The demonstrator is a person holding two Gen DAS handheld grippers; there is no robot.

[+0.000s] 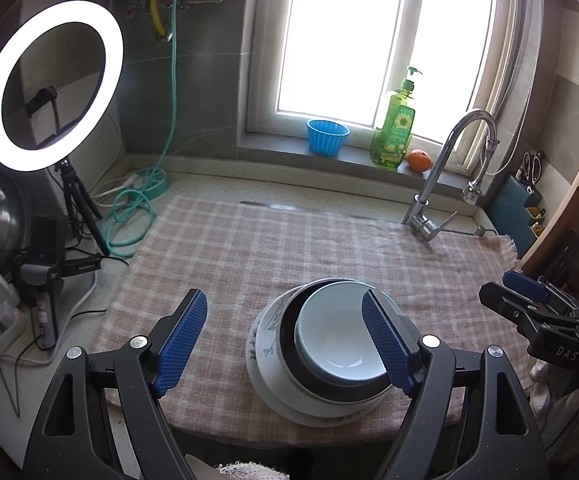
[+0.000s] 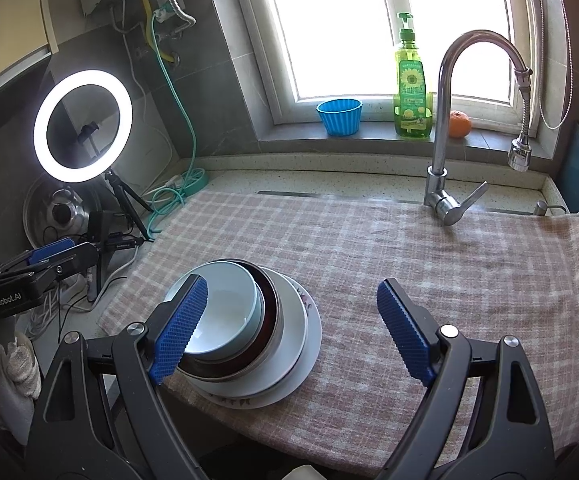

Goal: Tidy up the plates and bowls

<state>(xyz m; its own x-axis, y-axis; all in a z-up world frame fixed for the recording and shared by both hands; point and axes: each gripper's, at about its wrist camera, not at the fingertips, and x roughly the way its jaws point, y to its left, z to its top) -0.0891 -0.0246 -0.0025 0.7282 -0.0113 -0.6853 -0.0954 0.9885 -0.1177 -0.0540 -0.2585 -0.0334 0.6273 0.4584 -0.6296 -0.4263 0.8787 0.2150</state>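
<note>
My left gripper (image 1: 285, 344) and right gripper (image 2: 293, 330) hang spread and empty over the pink checked cloth (image 1: 249, 248), where a pale blue ceramic bowl (image 1: 339, 334) nests in a dark-rimmed bowl (image 1: 289, 324) on flowered white plates (image 1: 263, 344), lower centre of frame. Glazed, hard, likely heavy, slippery and breakable, they call for a pinch at the rim. "DAS" and "GenRobot.AI" mark the tools.

My count: 2 bowls, i.e. 1 pale blue bowl (image 1: 339, 330) nested in 1 dark bowl (image 1: 289, 320). 2 plates under them, I think: white plate (image 2: 289, 320) on a floral plate (image 1: 263, 336), hard to be sure. 1 checked cloth (image 1: 249, 248). 1 faucet (image 2: 449, 120). On the sill: 1 blue cup (image 1: 327, 137), 1 soap bottle (image 1: 393, 132), 1 orange (image 1: 419, 160). 1 ring light (image 1: 51, 96). 2 grippers, both mine: left gripper (image 1: 285, 344), right gripper (image 2: 293, 328).
</note>
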